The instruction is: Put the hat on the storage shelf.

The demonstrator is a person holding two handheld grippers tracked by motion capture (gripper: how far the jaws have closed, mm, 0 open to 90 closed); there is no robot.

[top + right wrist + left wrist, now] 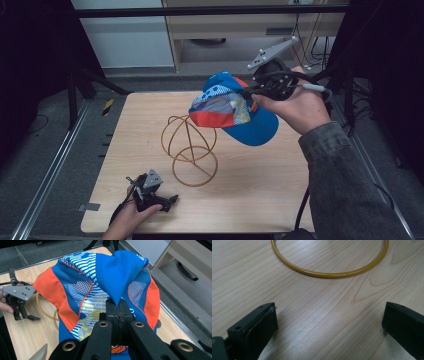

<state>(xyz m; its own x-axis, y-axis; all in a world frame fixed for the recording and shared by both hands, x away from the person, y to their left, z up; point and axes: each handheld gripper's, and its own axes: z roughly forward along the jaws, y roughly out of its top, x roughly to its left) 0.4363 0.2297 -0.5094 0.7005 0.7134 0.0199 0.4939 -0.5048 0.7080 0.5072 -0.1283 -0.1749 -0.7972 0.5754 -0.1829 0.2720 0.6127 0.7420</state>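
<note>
In the right gripper view the two black jaws stand pressed together on a pinched fold of blue fabric at the crown of a baseball cap (100, 287), so the right gripper (117, 305) has the cap clamped between its pads. The cap hangs from that pinch, its blue mesh panels, white-striped sections and orange side panels spreading out to either side. From the high view the right gripper (248, 92) is held in the air over the far right part of the table, with the cap (231, 107) dangling from it, blue brim lowest and pointing toward the person, orange band facing left. The cap sits just above and to the right of a yellow wire hat stand (189, 150), whose domed loops rise from a round base ring on the table; whether the cap touches the top loop cannot be told. The left gripper (172, 200) lies low at the near left of the wooden table (260, 190), well apart from the cap, its jaws spread wide with nothing between them. In the left gripper view those jaws frame bare wood grain, and the base ring (329, 273) of the stand curves across just ahead of them.
</note>
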